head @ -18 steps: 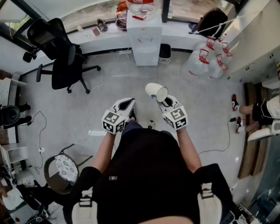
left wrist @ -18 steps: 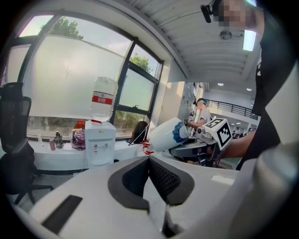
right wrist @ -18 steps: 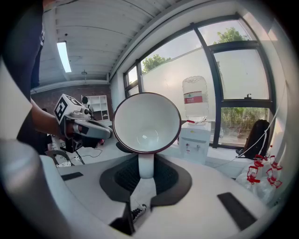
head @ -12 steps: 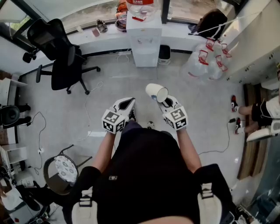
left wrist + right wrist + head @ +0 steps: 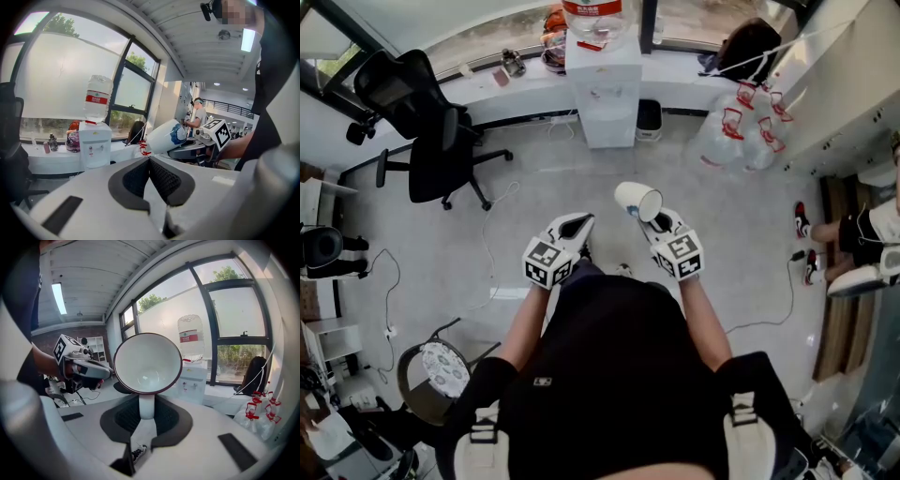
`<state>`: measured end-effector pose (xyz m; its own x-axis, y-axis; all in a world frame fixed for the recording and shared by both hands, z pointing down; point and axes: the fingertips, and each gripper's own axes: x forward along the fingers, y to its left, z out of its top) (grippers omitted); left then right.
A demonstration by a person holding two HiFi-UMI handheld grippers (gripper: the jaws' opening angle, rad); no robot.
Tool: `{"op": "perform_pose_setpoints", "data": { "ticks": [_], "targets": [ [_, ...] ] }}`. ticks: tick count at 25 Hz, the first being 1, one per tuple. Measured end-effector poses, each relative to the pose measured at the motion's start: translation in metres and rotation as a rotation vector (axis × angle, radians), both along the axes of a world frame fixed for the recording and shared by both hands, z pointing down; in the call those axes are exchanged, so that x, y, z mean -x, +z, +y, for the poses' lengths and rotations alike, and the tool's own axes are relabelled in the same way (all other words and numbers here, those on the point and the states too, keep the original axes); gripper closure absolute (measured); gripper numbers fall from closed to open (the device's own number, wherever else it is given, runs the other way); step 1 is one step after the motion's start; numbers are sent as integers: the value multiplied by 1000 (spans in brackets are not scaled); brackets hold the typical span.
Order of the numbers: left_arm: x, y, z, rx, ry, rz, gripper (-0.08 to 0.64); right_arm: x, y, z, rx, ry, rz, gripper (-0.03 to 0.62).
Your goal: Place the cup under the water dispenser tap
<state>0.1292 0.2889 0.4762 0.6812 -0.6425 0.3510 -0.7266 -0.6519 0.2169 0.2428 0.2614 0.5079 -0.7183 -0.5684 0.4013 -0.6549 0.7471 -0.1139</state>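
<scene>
A white cup [image 5: 637, 201] with a blue mark on its side lies tilted in the air, mouth towards me, in front of my right gripper [image 5: 658, 221]. That gripper [image 5: 146, 409] is shut on the cup's handle, and the cup's bowl [image 5: 147, 364] fills the space above the jaws. My left gripper [image 5: 573, 228] hovers beside it, shut with nothing between its pads [image 5: 150, 163]. The white water dispenser [image 5: 607, 86] with its bottle stands ahead against the window counter, some way across the floor. It also appears as the dispenser [image 5: 193, 382] behind the cup and the dispenser [image 5: 95, 149] in the left gripper view.
A black office chair [image 5: 422, 117] stands to the left of the dispenser and a small bin [image 5: 648, 116] to its right. Clear bags of bottles [image 5: 739, 131] sit at the right. Cables [image 5: 773, 305] trail on the floor. A person's legs [image 5: 848, 246] show at the right edge.
The room has slid slightly in the head view. Both grippers and the cup keep the same pose in front of my body.
</scene>
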Motion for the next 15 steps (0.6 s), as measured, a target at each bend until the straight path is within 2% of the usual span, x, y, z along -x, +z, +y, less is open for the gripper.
{"op": "perform_pose_setpoints", "data": {
  "ticks": [7,15],
  "targets": [
    [10,8,-7,18,-5,2,560,5,9,-6,12,3,7,552],
    [30,13,-20,48,-19,23,560,28,9,-22,26,-15,35,552]
  ]
}}
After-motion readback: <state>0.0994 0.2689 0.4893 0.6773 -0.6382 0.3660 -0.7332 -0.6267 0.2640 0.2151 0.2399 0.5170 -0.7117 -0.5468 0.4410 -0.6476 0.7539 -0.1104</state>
